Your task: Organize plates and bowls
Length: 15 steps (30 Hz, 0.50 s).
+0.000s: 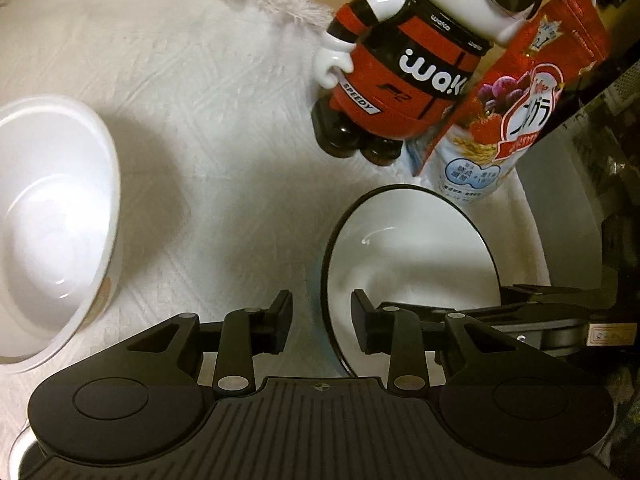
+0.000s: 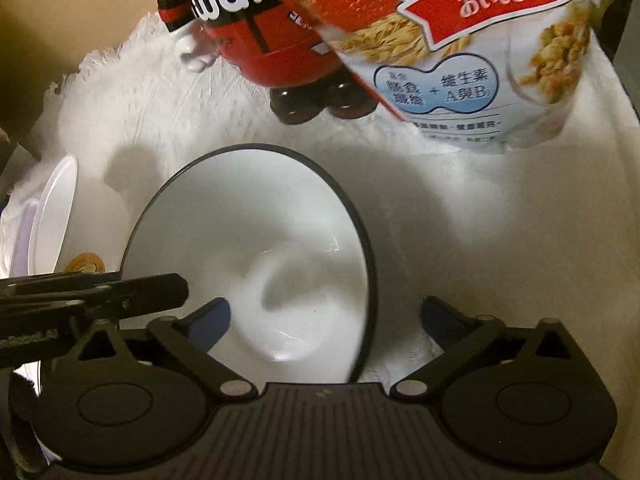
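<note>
A white bowl with a black rim (image 1: 412,256) sits on the white cloth; it also shows in the right wrist view (image 2: 256,248). My left gripper (image 1: 322,326) is open, its fingers either side of that bowl's left rim, one inside and one outside. My right gripper (image 2: 326,326) is open wide, with the bowl's near rim between its fingers. A plain white bowl (image 1: 52,220) stands at the left on the cloth and shows edge-on in the right wrist view (image 2: 56,220).
A red and black robot figure (image 1: 404,68) and a cereal bag (image 1: 504,120) stand behind the bowls on the white fringed cloth (image 1: 200,100). The bag (image 2: 460,40) is close above the rimmed bowl. A metal rim (image 1: 20,456) shows at the bottom left.
</note>
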Available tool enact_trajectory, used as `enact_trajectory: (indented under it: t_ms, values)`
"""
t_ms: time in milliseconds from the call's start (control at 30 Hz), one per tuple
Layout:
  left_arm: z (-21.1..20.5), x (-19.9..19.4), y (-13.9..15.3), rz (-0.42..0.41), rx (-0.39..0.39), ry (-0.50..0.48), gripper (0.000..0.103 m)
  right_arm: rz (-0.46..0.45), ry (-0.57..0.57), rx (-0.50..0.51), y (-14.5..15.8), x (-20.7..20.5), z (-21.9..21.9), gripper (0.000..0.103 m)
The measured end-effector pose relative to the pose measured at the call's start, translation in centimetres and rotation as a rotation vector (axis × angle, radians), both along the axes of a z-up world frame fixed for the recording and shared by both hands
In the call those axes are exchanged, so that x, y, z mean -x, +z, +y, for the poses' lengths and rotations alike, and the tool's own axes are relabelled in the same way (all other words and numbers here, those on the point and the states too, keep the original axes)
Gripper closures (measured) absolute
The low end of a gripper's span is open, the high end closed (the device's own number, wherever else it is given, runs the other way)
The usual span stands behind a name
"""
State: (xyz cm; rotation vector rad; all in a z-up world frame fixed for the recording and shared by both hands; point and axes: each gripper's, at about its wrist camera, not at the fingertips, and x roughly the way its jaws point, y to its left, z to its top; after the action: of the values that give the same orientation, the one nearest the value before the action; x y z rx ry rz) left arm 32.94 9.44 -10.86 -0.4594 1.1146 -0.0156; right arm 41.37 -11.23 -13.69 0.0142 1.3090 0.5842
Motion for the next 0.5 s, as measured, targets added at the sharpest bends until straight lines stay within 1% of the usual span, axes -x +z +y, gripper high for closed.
enact_trajectory:
  t_ms: [133,233,267,333,367,433,467,500]
  values:
    - [0.2,0.0,-0.1,0.007,-0.001,0.004,0.068,0.006,0.010,0.022,0.0,0.2,0.3,0.000]
    - [0.2,-0.1,-0.2,0.010,-0.011,0.009,0.068,-0.004,0.076,0.048,-0.2,0.1,1.3,0.000]
    - [0.1,-0.1,-0.2,0.010,-0.013,0.008,0.068,-0.002,0.077,0.044,-0.2,0.0,1.2,0.000]
    - [-0.2,-0.2,-0.2,0.005,-0.017,0.002,0.068,-0.008,0.010,0.021,0.0,-0.2,0.4,0.012]
    - [-0.3,-0.3,-0.2,0.002,-0.016,-0.002,0.068,-0.028,-0.020,0.008,0.4,-0.2,-0.1,0.021]
    - [-0.8,-0.6,-0.5,0.004,-0.007,-0.012,0.071,-0.064,-0.035,-0.034,1.1,0.4,-0.7,0.029]
    - [-1.0,-0.8,-0.7,0.011,-0.004,-0.019,0.071,-0.065,-0.034,-0.055,1.3,0.5,-0.8,0.039]
    - [-1.3,-1.1,-1.0,0.023,-0.018,-0.023,0.072,-0.054,-0.029,-0.075,1.4,0.7,-0.9,0.045]
